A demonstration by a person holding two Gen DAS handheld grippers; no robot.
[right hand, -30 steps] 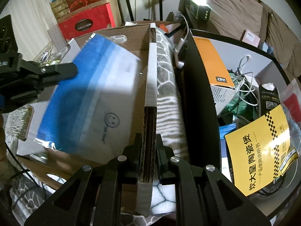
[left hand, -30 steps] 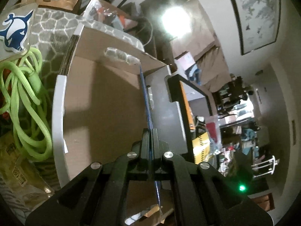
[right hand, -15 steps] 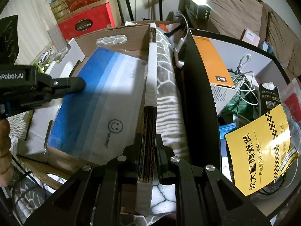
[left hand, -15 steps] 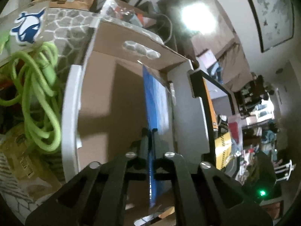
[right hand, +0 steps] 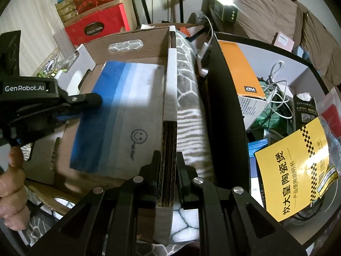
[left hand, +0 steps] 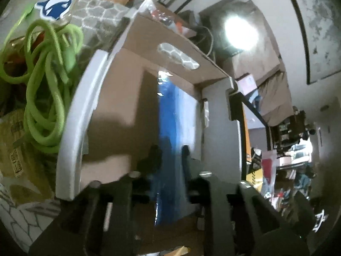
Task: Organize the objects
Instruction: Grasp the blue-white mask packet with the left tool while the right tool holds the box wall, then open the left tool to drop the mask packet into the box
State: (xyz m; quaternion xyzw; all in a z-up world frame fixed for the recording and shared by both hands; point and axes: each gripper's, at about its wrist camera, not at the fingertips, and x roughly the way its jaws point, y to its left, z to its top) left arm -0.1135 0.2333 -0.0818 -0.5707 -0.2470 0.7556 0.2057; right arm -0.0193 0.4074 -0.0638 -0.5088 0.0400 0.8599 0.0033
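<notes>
I have the right claw clamped on the side wall of the cardboard box, fingers either side of the corrugated edge. I judge that grip is there to steady the box and keep the wall upright while the other arm works inside.

The blue-and-white bag (a flat mailer-type pouch with a small smiley printed on it) now lies on the box floor, its white end close against the wall I am holding and its blue end toward the left claw. From the left wrist view the left claw stands parted, with the bag running between the two fingers; they look too far apart to be pinching it, so I read this as a release, though the frame is blurred.

Laying it flat against the wall keeps the rest of the floor free for further items. The green cord sits outside the box on the left, and the black bin of cables is just beyond the patterned cloth.
</notes>
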